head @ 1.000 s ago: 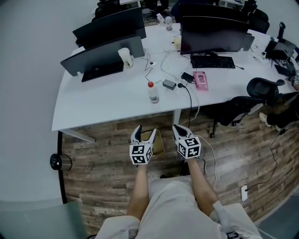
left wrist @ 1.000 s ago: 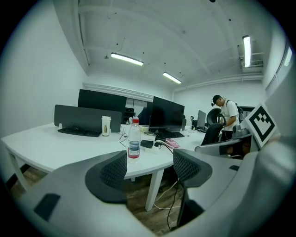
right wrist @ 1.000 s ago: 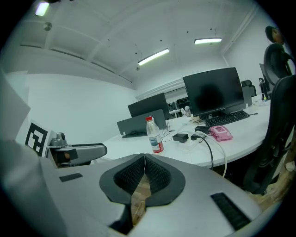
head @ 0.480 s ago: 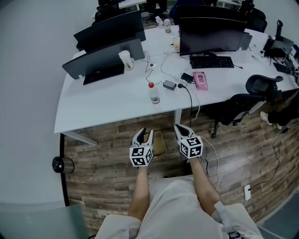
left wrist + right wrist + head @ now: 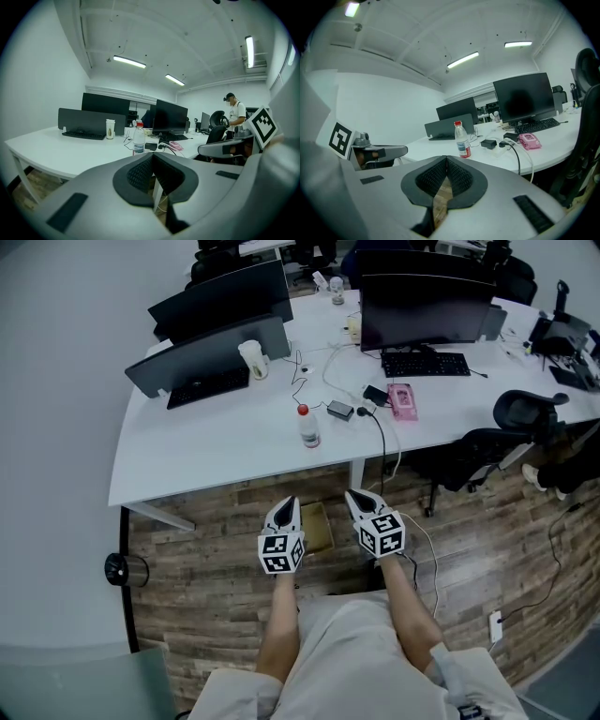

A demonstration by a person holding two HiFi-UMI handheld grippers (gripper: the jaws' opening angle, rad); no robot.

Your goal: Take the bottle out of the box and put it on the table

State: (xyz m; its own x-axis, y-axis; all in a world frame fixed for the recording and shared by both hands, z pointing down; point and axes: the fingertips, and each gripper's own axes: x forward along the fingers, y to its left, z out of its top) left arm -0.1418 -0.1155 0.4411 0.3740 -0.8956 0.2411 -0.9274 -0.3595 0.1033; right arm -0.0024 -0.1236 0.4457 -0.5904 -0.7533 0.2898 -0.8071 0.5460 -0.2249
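Now left gripper (image 5: 287, 506) fingers (image 5: 139, 174) freshly together, empty; right gripper (image 5: 361, 501) fingers (image 5: 432, 178) together, empty.

Downward view of office, seen from person's head.
- Person's forearms reach up from bottom centre.
- Left gripper (image 5: 288, 504) at centre: jaws have just been closing, now together, nothing between.
- Right gripper (image 5: 357, 499) just right of it, jaws together.
- Cardboard box (image 5: 317, 527) on wooden floor (image 5: 206, 559), showing between grippers.
- White table (image 5: 216, 442) spans upper frame.
- Bottle (image 5: 307, 427), red cap, upright near table's front edge.
- Cup (image 5: 252, 358) at upper left, by dark monitors.
- Keyboard (image 5: 427, 364) and pink object (image 5: 403, 400) at upper right.
- Black chair (image 5: 525, 413) at right edge.
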